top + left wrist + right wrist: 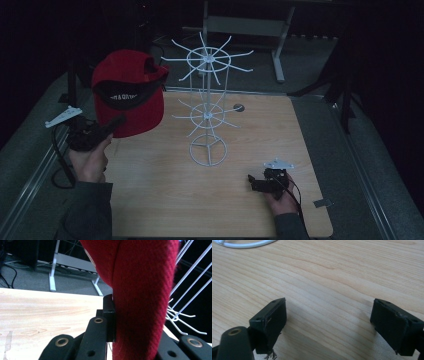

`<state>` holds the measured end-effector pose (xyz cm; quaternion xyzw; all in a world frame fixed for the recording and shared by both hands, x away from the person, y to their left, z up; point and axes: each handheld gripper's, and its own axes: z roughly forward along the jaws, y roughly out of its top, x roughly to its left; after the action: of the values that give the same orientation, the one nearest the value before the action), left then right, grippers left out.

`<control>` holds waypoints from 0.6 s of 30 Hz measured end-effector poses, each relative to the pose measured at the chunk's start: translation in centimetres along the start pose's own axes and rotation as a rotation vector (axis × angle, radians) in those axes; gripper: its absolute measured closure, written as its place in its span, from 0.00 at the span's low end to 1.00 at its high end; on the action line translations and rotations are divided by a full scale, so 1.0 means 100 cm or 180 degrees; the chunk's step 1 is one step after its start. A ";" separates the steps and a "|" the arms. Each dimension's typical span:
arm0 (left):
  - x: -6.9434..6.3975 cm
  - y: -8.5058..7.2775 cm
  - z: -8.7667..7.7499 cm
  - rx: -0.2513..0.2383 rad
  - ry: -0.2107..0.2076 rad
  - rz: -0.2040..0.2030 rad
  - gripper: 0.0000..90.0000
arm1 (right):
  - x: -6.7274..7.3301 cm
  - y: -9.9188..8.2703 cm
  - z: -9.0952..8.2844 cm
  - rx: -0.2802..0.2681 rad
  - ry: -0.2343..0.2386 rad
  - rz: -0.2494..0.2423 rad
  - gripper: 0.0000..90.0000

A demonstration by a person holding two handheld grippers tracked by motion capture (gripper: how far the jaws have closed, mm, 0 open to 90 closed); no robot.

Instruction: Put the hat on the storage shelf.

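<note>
Clamped on the brim of a red cap point(131, 95), the left gripper point(116, 123) is held up in the air to the left of a white wire rack point(207, 107). Its black jaws pinch the cap's thick red fabric between them, as the left gripper view point(130, 315) shows from very close, with red knit cloth point(140, 290) rising straight up out of the grip. From the high view, the cap hangs with its crown up and its opening turned toward the person, level with the rack's upper ring of hooks and just left of them. One hook tip reaches close to the cap's back edge; whether it touches cannot be told.

The rack stands upright near the middle of a pale wooden table point(165, 195), with two tiers of spoke-like hooks and a round wire base point(208, 149).

To the right of the rack and nearer the person, the right gripper point(251, 181) rests low over the table in the person's hand. Its jaws stand wide apart with nothing between them, and the right gripper view point(328, 325) looks past them onto bare wood grain, with a curve of the rack's base point(244, 244) at the far upper left.
</note>
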<state>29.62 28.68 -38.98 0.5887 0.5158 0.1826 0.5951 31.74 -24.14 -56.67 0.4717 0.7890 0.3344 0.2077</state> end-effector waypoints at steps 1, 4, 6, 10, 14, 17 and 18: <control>-0.001 0.001 0.000 -0.0006 -0.0002 0.0006 0.94 | 0.000 0.000 0.000 0.0000 0.0000 0.0001 0.15; -0.002 0.002 0.000 -0.0036 -0.0009 0.0005 0.94 | 0.000 0.000 0.000 0.0001 0.0001 0.0000 0.15; -0.003 0.003 0.001 -0.0044 -0.0010 0.0014 0.94 | 0.000 0.000 0.000 0.0000 0.0000 0.0000 0.15; -0.004 0.005 0.001 -0.0050 -0.0014 0.0026 0.94 | 0.000 0.000 0.000 0.0000 0.0000 0.0000 0.15; -0.004 0.004 0.001 -0.0071 -0.0016 0.0018 0.94 | 0.000 0.000 0.000 0.0000 0.0000 0.0001 0.15; -0.005 0.005 0.002 -0.0101 -0.0011 0.0008 0.94 | 0.000 0.000 0.000 0.0000 0.0000 0.0000 0.15; -0.005 0.005 0.002 -0.0112 -0.0013 0.0001 0.94 | 0.000 0.000 0.000 0.0000 0.0000 0.0000 0.15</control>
<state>29.75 28.32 -38.39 0.5785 0.5112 0.1904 0.6064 31.75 -24.14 -56.67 0.4717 0.7890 0.3344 0.2077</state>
